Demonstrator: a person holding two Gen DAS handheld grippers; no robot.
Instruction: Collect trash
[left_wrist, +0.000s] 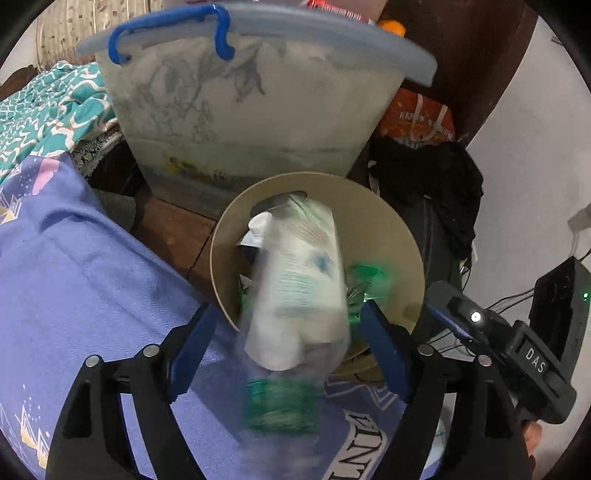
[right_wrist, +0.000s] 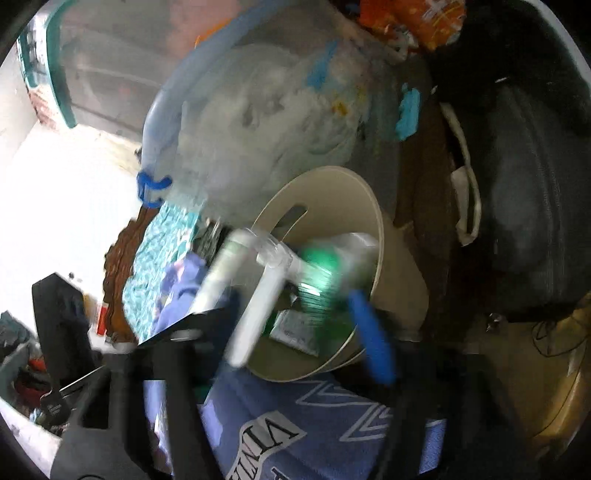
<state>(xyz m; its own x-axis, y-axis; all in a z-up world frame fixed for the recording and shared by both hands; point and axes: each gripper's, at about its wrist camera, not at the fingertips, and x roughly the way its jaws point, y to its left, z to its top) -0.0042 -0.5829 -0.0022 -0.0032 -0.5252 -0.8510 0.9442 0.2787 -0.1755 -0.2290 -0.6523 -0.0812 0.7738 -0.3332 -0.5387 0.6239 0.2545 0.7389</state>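
A round beige bin (left_wrist: 388, 229) stands below my left gripper (left_wrist: 288, 347) with trash inside it. A blurred plastic bottle (left_wrist: 299, 291) with a white and green label hangs between the open blue fingers, and neither pad presses on it. At the right edge of that view is my right gripper (left_wrist: 454, 321). In the right wrist view the same bin (right_wrist: 365, 206) tilts toward me. My right gripper (right_wrist: 295, 332) is open over its rim. A blurred clear bottle with a green label (right_wrist: 317, 273) and a white tube-like piece (right_wrist: 258, 310) are loose between its fingers.
A large translucent tub (left_wrist: 240, 110) with a blue handle stands behind the bin. A purple blanket (left_wrist: 74, 277) and a teal patterned cloth (left_wrist: 44, 110) lie to the left. On the right are a black cloth (left_wrist: 424, 177), an orange bag (left_wrist: 417, 118) and a cabled black box (left_wrist: 557, 295).
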